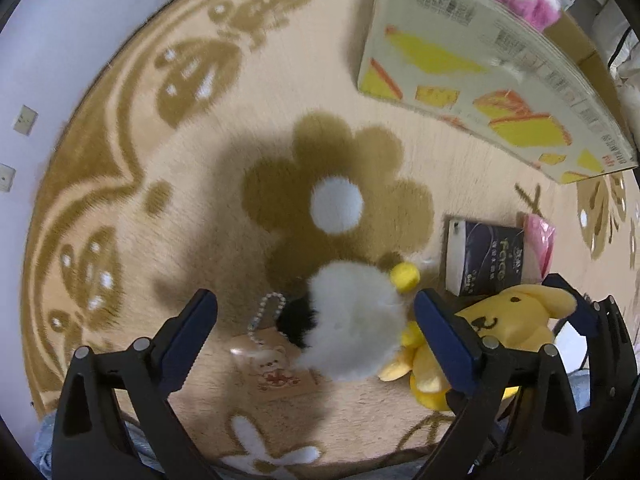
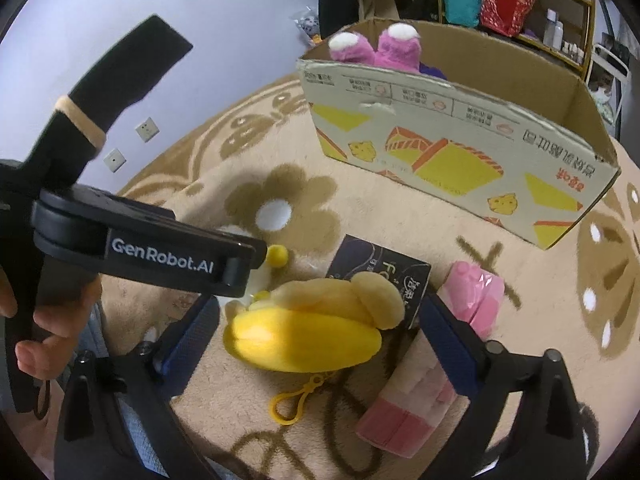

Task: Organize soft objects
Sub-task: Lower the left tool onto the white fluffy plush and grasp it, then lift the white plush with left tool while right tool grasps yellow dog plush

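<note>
1. partly done, by the look of it: pink plush toy point(image 2: 374, 46) already inside the cardboard box point(image 2: 460, 148) at the far side of the rug point(image 2: 400, 216); something purple just visible behind it, too hidden to name.
2. still out on the rug: white fluffy plush point(image 1: 354, 326) with a yellow pom-pom point(image 1: 405, 275), black fur patch and beaded chain with a bear tag point(image 1: 276, 376); yellow plush dog point(image 2: 316, 328) with its yellow clip point(image 2: 294, 402); dark tissue pack point(image 2: 384, 270); pink packet point(image 2: 478, 298); pink-and-white pack point(image 2: 404, 404).
3. left hand-held gripper point(image 1: 316, 328): spread wide, pinching nothing, white fluffy plush lying between the open fingers, apparently not touched.
4. right hand-held gripper point(image 2: 320, 332): also spread wide, empty, yellow plush dog lying between its fingers, close to the left one.
5. likely step in hand: closing on one toy with each gripper, then carrying both to the box.
6. only in the left wrist view: the bear tag, beaded chain, black fur and the dog's face side.
7. only in the right wrist view: the box's open interior, the yellow clip, the pink-and-white pack, shelves point(image 2: 552, 12) behind the box, and the person's fingers on the left gripper's handle.
</note>
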`<control>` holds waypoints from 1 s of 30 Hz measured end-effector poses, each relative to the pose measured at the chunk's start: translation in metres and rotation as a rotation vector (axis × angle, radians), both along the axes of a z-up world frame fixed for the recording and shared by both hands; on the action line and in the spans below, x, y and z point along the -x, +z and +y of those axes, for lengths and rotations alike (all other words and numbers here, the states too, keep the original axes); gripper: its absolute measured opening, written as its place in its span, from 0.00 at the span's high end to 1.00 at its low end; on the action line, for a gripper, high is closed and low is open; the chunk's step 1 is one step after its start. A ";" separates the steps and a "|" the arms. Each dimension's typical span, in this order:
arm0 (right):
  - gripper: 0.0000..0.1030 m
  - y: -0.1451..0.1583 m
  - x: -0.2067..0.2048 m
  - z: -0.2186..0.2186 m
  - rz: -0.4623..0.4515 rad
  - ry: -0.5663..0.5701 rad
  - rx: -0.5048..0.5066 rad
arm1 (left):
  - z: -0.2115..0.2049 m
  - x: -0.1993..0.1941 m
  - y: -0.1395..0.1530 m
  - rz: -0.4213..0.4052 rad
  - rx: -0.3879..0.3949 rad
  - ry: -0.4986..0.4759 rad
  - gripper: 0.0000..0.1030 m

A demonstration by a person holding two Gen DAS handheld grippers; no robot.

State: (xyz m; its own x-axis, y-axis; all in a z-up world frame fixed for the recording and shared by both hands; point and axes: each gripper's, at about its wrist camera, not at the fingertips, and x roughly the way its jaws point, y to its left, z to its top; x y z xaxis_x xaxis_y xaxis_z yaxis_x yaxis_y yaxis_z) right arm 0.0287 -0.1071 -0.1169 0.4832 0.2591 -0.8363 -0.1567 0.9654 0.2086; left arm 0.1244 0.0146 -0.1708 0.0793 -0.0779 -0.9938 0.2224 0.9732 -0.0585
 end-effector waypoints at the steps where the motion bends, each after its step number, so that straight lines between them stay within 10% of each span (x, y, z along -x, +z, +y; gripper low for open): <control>1: 0.03 -0.001 -0.001 -0.001 0.007 0.000 0.000 | -0.002 0.000 -0.005 0.015 -0.006 -0.006 0.12; 13: 0.25 -0.004 0.002 0.010 0.016 0.063 0.007 | -0.006 -0.001 -0.014 0.022 -0.001 -0.024 0.56; 30: 0.41 0.019 0.007 -0.001 -0.066 0.014 0.022 | 0.006 0.008 0.043 -0.161 -0.021 0.018 0.58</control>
